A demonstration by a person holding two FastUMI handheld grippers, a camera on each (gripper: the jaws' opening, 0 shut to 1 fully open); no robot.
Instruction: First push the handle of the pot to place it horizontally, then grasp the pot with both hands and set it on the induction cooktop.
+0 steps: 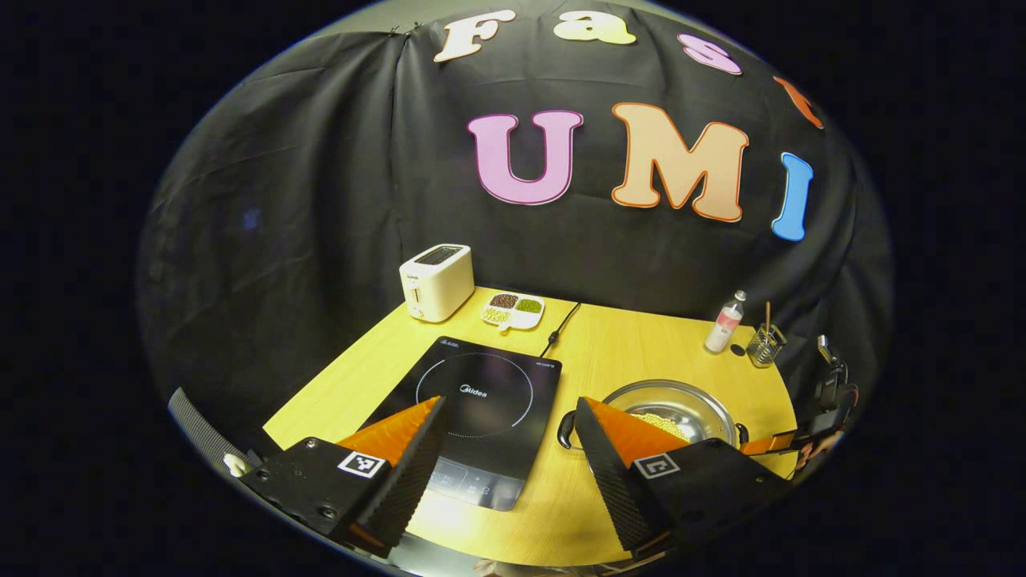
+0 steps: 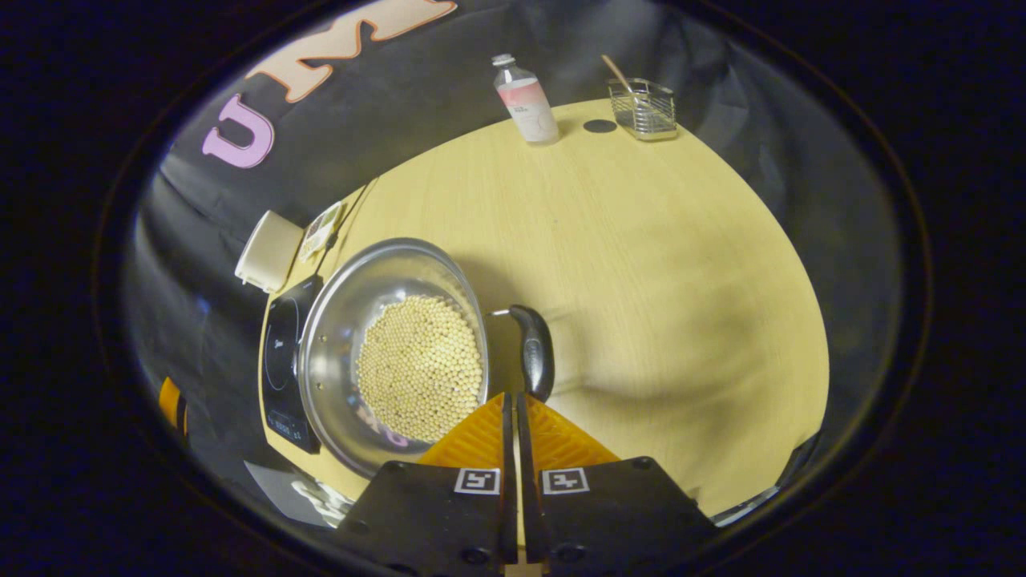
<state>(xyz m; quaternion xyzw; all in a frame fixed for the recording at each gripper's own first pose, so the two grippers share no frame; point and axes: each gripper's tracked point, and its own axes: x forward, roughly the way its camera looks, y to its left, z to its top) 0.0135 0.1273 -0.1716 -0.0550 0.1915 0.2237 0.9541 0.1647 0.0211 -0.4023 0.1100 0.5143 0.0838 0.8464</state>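
Fingers of the right gripper [image 2: 513, 401] are sitting nearly closed, tips beside the pot [image 2: 397, 353] handle [image 2: 535, 353]. The left gripper [image 1: 513, 417] is hovering wide apart above the induction cooktop [image 1: 481, 401].

Only thing I can actually read is "Midea", printed in white on the cooktop [image 1: 481, 401] just under its ring, in the left gripper view. There's small print at the cooktop's two far corners and on the toaster [image 1: 437, 280], but it's too tiny to make out. The bottle [image 2: 527, 100] label is unreadable too.
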